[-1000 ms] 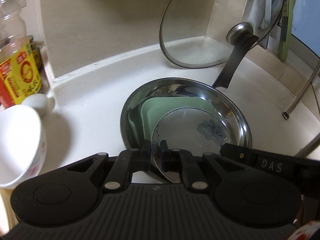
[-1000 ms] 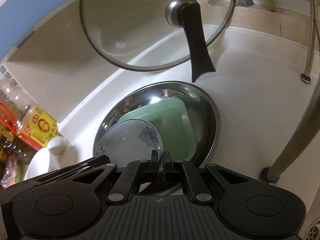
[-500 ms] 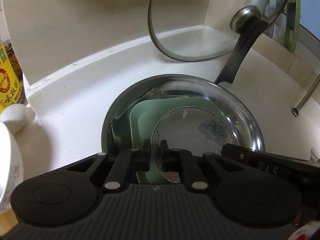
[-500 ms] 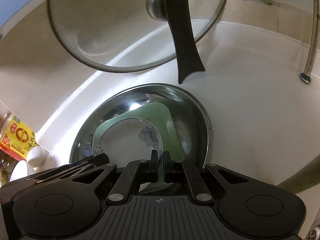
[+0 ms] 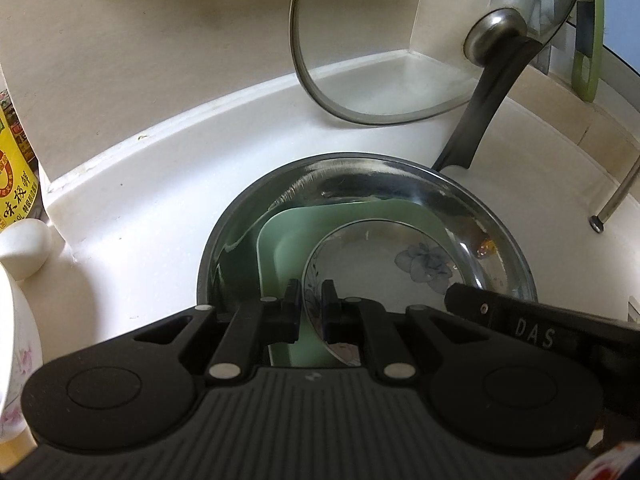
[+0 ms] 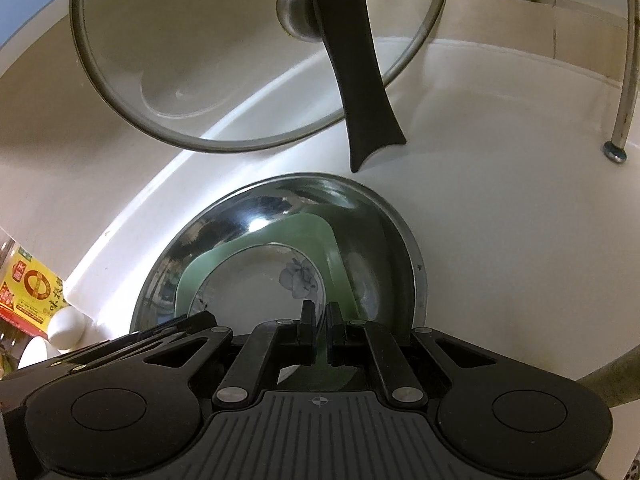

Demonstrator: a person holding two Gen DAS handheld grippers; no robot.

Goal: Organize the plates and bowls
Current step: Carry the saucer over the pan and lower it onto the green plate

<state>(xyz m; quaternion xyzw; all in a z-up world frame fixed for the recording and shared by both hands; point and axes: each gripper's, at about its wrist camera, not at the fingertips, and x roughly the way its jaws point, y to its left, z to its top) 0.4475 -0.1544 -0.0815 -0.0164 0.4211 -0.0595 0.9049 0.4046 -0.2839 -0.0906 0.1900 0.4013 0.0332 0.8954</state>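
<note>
White table (image 5: pixel 132 216) carries everything in view; its far edge meets a beige wall. A glass lid (image 5: pixel 360 40) with a metal knob and black handle leans against that wall at the far side, its handle tip pointing down toward the steel basin (image 5: pixel 516 256).

Steel basin sits on the table, near centre in both views. Inside it lies a green square plate (image 5: pixel 284 248), and on top of that a round white plate (image 5: pixel 372 256) with a blue-grey flower print.

Left gripper (image 5: pixel 311 300): jaws nearly closed, gripping the near left rim of the white plate, which passes between them. Right gripper (image 6: pixel 321 330): jaws close to shut, with a narrow gap; a green edge shows in the gap, so it appears clamped on the near rim of the green plate.

Left side of the table: a white bowl (image 5: pixel 12 344) with pink flowers at the near left edge, a white egg (image 5: pixel 25 249) just beyond it, and a yellow-labelled bottle (image 5: pixel 14 184) farther back. A metal rack leg (image 6: pixel 624 76) stands at far right.
</note>
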